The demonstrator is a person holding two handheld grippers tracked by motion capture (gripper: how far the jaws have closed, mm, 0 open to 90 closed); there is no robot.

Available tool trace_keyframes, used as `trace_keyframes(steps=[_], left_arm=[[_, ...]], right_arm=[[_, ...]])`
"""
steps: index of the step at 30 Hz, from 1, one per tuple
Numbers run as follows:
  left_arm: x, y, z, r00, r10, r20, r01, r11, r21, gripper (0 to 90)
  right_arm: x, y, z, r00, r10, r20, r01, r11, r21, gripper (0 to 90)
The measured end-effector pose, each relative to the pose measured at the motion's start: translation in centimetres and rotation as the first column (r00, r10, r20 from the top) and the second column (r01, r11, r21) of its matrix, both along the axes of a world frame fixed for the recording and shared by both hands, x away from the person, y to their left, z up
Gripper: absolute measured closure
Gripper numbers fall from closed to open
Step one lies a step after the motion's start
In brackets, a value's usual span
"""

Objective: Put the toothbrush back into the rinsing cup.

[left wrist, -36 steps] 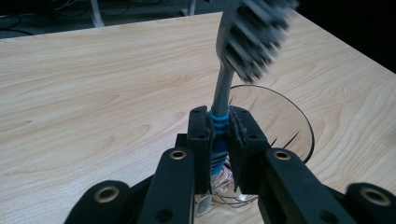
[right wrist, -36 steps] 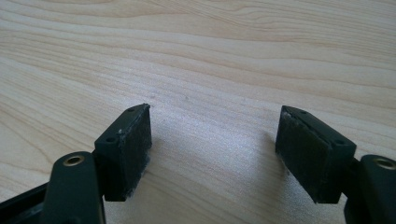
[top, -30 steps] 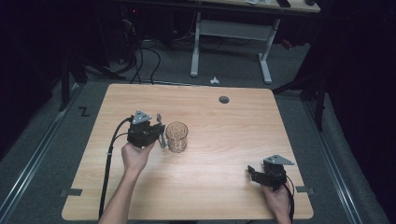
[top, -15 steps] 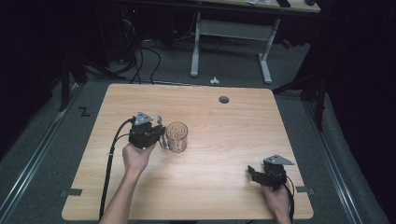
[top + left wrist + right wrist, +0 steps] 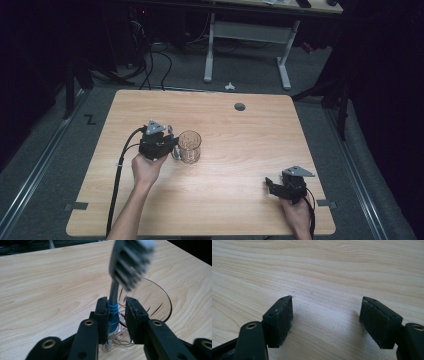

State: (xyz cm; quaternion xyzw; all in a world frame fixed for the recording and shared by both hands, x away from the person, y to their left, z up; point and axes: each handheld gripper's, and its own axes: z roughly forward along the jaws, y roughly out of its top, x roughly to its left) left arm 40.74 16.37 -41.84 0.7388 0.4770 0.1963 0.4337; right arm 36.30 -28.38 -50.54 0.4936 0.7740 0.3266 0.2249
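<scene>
My left gripper (image 5: 171, 143) sits left of centre on the table, right beside a clear glass (image 5: 189, 146). In the left gripper view a toothbrush (image 5: 113, 312) with a grey neck and a blue grip stands upright between its jaws (image 5: 116, 301). The toothbrush leans on the left pad, and a gap shows at the right pad. Its head is blurred. These jaws have just been opening. The glass rim (image 5: 170, 306) lies just beyond them. My right gripper (image 5: 272, 184) rests near the front right corner, open (image 5: 327, 302) over bare wood.
The wooden table (image 5: 240, 210) has a round grommet hole (image 5: 240, 106) near its far edge. A black cable (image 5: 119, 170) trails from the left gripper toward the front edge. Beyond the table stand a white desk frame (image 5: 247, 37) and cables on the floor.
</scene>
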Motion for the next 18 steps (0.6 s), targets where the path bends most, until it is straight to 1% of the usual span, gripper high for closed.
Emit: trace_keyframes(steps=[1,4,5,6,12,13,18], left_arm=[[-0.13,-0.06,0.06,0.9999,0.001,0.012,-0.001,0.9998,0.019,70.2],[-0.23,-0.05,0.10,0.9999,0.001,0.016,-0.002,0.9995,0.031,63.4],[-0.23,-0.05,0.10,0.9999,0.005,0.016,-0.006,0.9995,0.030,63.4],[-0.23,-0.04,0.10,0.9998,0.007,0.017,-0.007,0.9995,0.030,61.3],[-0.44,0.07,0.23,0.9995,0.017,0.026,-0.018,0.9994,0.028,55.5],[-0.46,0.11,0.20,0.9994,0.022,0.027,-0.023,0.9995,0.022,55.5],[-0.71,0.58,0.18,0.9991,0.033,0.028,-0.034,0.9991,0.027,53.9]], right_arm=[[0.00,0.00,0.00,1.0000,0.000,0.000,0.000,1.0000,0.000,27.0],[0.00,0.00,0.00,1.0000,0.000,0.000,0.000,1.0000,0.000,27.0],[0.00,0.00,0.00,1.0000,0.000,0.000,0.000,1.0000,0.000,27.0],[0.00,0.00,0.00,1.0000,0.000,0.000,0.000,1.0000,0.000,27.0],[0.00,0.00,0.00,1.0000,0.000,0.000,0.000,1.0000,0.000,27.0],[0.00,0.00,0.00,1.0000,0.000,0.000,0.000,1.0000,0.000,27.0],[0.00,0.00,0.00,1.0000,0.000,0.000,0.000,1.0000,0.000,27.0]])
